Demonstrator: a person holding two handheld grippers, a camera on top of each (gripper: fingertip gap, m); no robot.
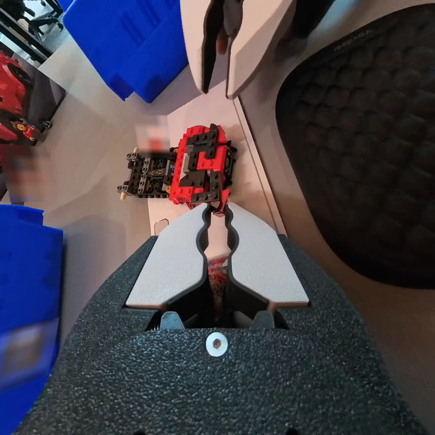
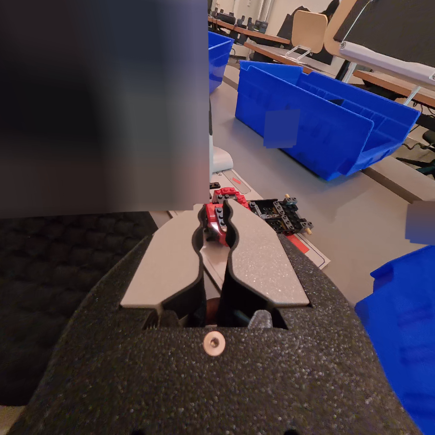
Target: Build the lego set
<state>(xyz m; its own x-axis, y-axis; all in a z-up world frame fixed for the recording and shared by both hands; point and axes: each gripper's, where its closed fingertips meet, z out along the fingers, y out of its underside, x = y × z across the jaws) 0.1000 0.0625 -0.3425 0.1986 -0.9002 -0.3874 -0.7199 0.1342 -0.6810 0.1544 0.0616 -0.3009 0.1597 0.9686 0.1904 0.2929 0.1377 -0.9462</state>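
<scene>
The left gripper (image 1: 217, 208) has its two grey fingers close together, and their tips pinch a small dark red piece at the near end of the lego car (image 1: 200, 164). The right gripper (image 2: 213, 207) also has its fingers drawn near each other, with a red and black corner of the lego car (image 2: 220, 220) between the tips; whether they really press on it I cannot tell, because the fingers hide the contact.

The car is only half built: a red and black body at one end and a bare black frame at the other, with small tan pins at the sides. It lies on a white instruction sheet (image 1: 162, 211) on the grey table (image 1: 94, 164). In the left wrist view the right gripper (image 1: 216, 93) shows above the car. Blue bins (image 2: 317, 117) stand around on the table, and a black textured mat (image 1: 364, 164) lies beside the sheet.
</scene>
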